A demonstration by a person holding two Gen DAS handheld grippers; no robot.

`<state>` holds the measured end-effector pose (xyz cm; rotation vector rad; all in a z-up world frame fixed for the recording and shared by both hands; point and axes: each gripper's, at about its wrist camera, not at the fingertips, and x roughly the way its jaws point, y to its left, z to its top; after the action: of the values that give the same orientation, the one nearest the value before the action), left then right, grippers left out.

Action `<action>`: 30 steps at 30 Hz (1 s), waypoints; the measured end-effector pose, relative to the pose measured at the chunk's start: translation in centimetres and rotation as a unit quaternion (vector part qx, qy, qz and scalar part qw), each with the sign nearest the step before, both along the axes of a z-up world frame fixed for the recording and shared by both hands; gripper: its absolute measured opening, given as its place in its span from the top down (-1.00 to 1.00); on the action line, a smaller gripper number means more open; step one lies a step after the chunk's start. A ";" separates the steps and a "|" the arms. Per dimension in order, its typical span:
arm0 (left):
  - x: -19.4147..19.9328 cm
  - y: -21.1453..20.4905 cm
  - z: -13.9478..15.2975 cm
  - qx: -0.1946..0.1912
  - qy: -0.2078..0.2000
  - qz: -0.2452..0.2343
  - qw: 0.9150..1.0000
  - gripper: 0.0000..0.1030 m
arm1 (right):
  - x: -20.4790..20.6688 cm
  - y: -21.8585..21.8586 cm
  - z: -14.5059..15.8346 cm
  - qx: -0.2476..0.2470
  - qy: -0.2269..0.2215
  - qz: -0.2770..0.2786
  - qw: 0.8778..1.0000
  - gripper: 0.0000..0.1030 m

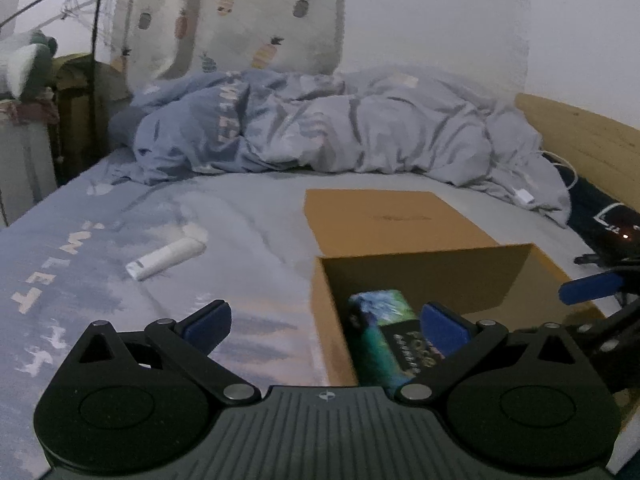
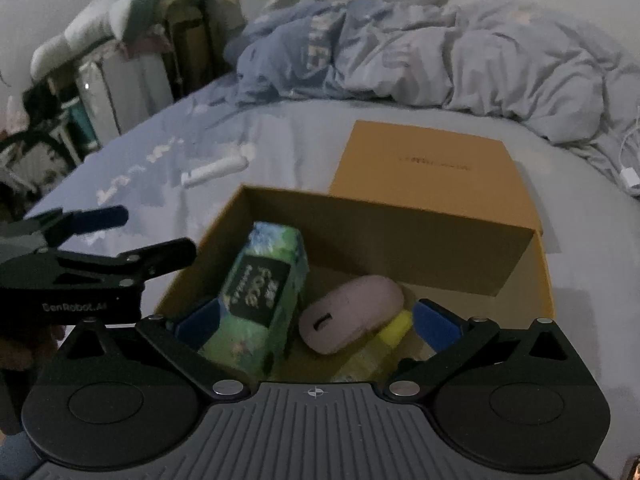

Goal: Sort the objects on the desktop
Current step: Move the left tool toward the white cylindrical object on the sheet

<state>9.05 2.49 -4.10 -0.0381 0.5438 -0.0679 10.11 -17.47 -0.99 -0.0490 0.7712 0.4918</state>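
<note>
One open cardboard box (image 2: 460,260) sits on the bed near its front edge, its one lid (image 2: 432,172) lying flat on the sheet, touching the box's far wall. Inside are three things: one green tissue pack (image 2: 260,296) leaning against the left wall, one pinkish computer mouse (image 2: 352,314) beside it, and one yellow-capped item (image 2: 394,330), partly hidden under the mouse. One white tube (image 1: 166,260) lies alone on the sheet (image 1: 248,216), left of the box and well apart from it, with bare sheet all round. The right gripper (image 2: 316,320) hangs over the box, jaws spread wide and holding nothing. The left gripper (image 1: 326,320) straddles the box's left wall, equally wide and empty. A rumpled blue duvet (image 1: 320,132) fills the far edge; a wooden headboard (image 1: 580,136) is right, and a pineapple-print curtain (image 1: 240,16) hangs behind.
</note>
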 end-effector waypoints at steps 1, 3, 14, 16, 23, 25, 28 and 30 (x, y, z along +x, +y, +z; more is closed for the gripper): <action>-0.1 0.3 0.2 0.010 -0.004 0.004 1.000 -1.00 | 0.0 0.1 0.2 0.003 -0.002 -0.001 1.000 -1.00; -0.3 0.8 0.7 0.024 -0.013 0.007 1.000 -1.00 | -0.2 0.4 0.8 0.006 -0.009 0.001 1.000 -1.00; 0.3 4.1 2.2 0.032 -0.021 0.037 0.999 -1.00 | -0.8 3.3 4.3 0.060 -0.033 0.029 0.997 -1.00; 0.6 4.7 2.1 0.033 -0.016 0.040 0.999 -1.00 | -0.3 3.9 5.0 0.066 -0.035 0.036 0.997 -1.00; 1.6 6.8 2.0 0.058 -0.003 0.046 0.997 -1.00 | 2.2 5.7 6.9 0.086 -0.039 0.050 0.994 -1.00; 2.0 7.6 2.3 0.066 -0.002 0.049 0.997 -1.00 | 3.2 6.3 7.0 0.092 -0.036 0.051 0.994 -1.00; 2.9 8.6 2.6 0.082 -0.002 0.051 0.995 -1.00 | 4.8 7.4 7.0 0.103 -0.029 0.055 0.993 -1.00; 3.5 9.1 2.7 0.088 -0.002 0.051 0.995 -1.00 | 5.8 8.3 7.0 0.111 -0.025 0.057 0.992 -1.00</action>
<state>12.51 11.59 -1.40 0.1059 0.5422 0.0804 15.92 -9.21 5.96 0.1021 0.6632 0.6795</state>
